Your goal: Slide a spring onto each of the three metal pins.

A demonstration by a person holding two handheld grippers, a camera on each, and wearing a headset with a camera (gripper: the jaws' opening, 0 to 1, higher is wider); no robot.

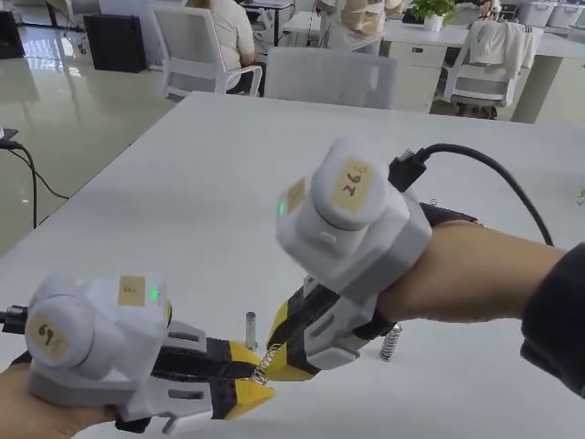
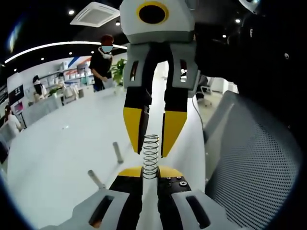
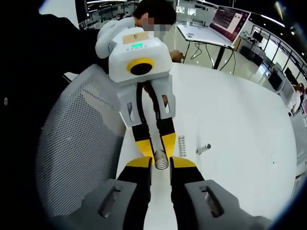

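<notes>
A small steel spring (image 1: 265,363) hangs between the two grippers near the table's front edge. My left gripper (image 2: 150,171) is shut on its lower end. From the opposite side my right gripper (image 3: 161,164) closes on the spring's (image 3: 161,159) other end, so the yellow tips nearly meet. In the head view the left gripper (image 1: 251,377) comes from the lower left and the right gripper (image 1: 279,352) from above right. One metal pin (image 1: 250,329) stands upright just behind them. Two pins (image 2: 116,152) (image 2: 96,178) show on the table. A second spring (image 1: 390,341) lies to the right.
The white table (image 1: 228,183) stretches far ahead. Mesh office chairs (image 1: 334,78) and seated people line its far side. A black cable (image 1: 484,169) runs from the right gripper over the person's forearm. In the right gripper view the loose spring (image 3: 182,145) lies beside a pin (image 3: 203,148).
</notes>
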